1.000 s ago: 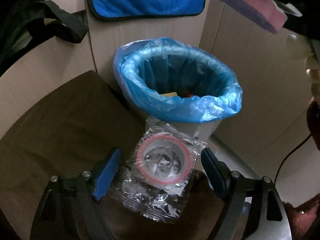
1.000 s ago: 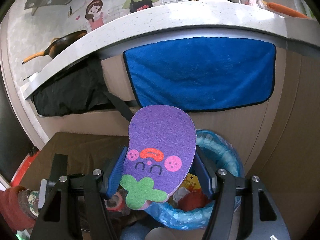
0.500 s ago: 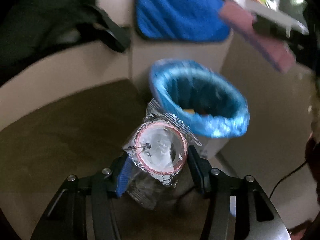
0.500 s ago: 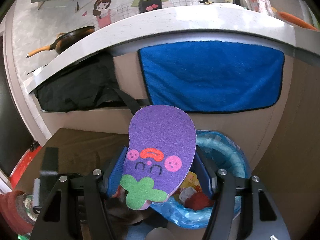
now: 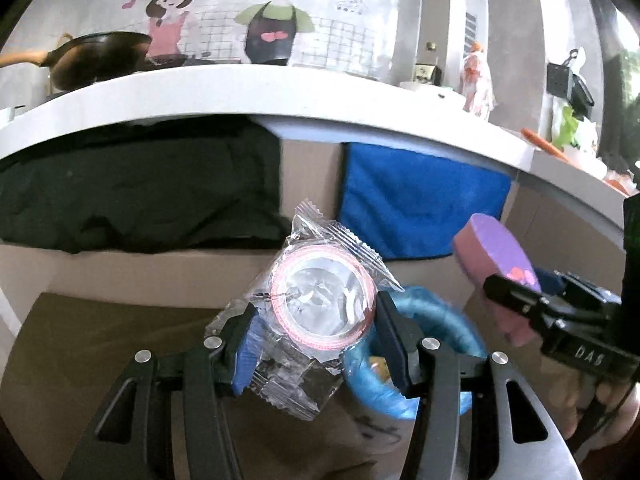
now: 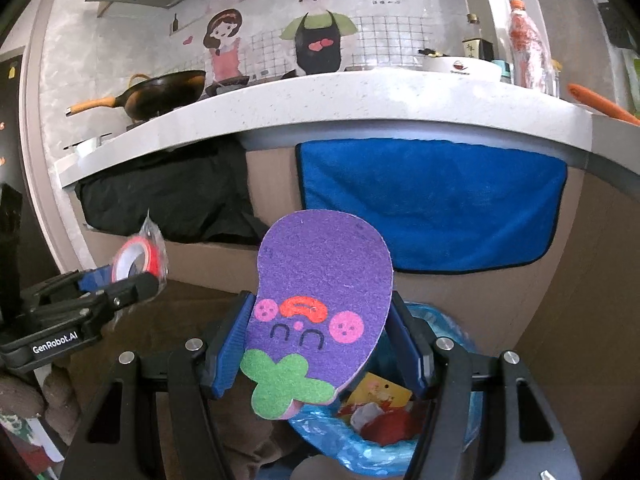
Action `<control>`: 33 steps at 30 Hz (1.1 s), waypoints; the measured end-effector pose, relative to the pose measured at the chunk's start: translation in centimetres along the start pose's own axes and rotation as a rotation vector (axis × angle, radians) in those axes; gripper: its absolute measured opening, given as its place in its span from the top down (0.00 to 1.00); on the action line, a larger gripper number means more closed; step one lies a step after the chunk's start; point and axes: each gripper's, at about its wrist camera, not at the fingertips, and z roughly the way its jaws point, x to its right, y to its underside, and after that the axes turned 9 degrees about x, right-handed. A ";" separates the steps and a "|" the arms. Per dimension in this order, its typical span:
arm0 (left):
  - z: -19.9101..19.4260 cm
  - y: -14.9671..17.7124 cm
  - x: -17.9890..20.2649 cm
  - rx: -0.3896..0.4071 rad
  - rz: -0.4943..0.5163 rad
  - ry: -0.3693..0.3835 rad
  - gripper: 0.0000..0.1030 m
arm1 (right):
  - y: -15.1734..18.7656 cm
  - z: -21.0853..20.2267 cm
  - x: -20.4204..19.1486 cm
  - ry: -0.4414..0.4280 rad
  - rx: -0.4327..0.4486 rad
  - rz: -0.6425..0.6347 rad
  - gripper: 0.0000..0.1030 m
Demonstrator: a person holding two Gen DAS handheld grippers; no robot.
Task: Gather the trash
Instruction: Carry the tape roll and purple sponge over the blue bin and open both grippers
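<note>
A: Worktop first: pale, speckled, curving across both views, with a dark wok toward its left end and a white bowl and a bottle toward its right end.

B: Under its front edge?

A: A blue towel hangs down the cabinet face on the right, and a black cloth bulges under the edge to the left of it. Below both sits a brown surface.

B: Where is the bin?

A: A bin with a blue liner stands on the floor below the towel, beside that brown surface. Red, white and yellow scraps lie inside it.

B: And the 2 tools?

A: The right gripper has its fingers pressed on either side of a purple sponge with a face and a green leaf shape on it. The sponge stands upright, above the near rim of the bin.

B: The left one?

A: The left gripper holds a clear crinkled wrapper with a red ring of tape inside. Its fingers have just been closing and now clamp the packet from both sides, held in the air beside and above the bin's rim, to the left of the sponge.

B: Anything smaller?

A: A bit of hand under the right tool, at the lower right corner of the left view.
</note>
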 end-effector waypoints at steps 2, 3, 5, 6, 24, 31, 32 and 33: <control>0.9 0.3 1.2 -0.002 -0.004 0.011 0.48 | -0.2 -0.3 0.7 0.013 0.006 0.002 0.40; 1.3 0.5 1.6 -0.006 -0.008 0.014 0.48 | -0.2 -0.4 1.2 0.020 0.006 0.002 0.40; 2.5 0.9 2.6 -0.023 -0.022 0.025 0.48 | -0.1 -0.5 2.4 0.036 0.003 0.005 0.40; 2.7 1.1 3.0 -0.030 -0.028 0.026 0.48 | 0.0 -0.4 2.9 0.044 -0.003 0.008 0.40; 13.0 6.2 6.2 -0.228 -0.046 0.066 0.48 | 4.9 4.7 11.0 0.077 -0.144 0.137 0.40; 15.6 7.3 5.3 -0.287 -0.108 0.137 0.46 | 6.3 7.4 11.9 0.071 -0.191 0.167 0.38; 15.9 7.4 5.0 -0.297 -0.134 0.163 0.43 | 6.3 7.5 12.0 0.070 -0.196 0.171 0.38; 16.1 7.4 4.8 -0.302 -0.152 0.175 0.39 | 6.5 7.7 12.1 0.067 -0.199 0.179 0.37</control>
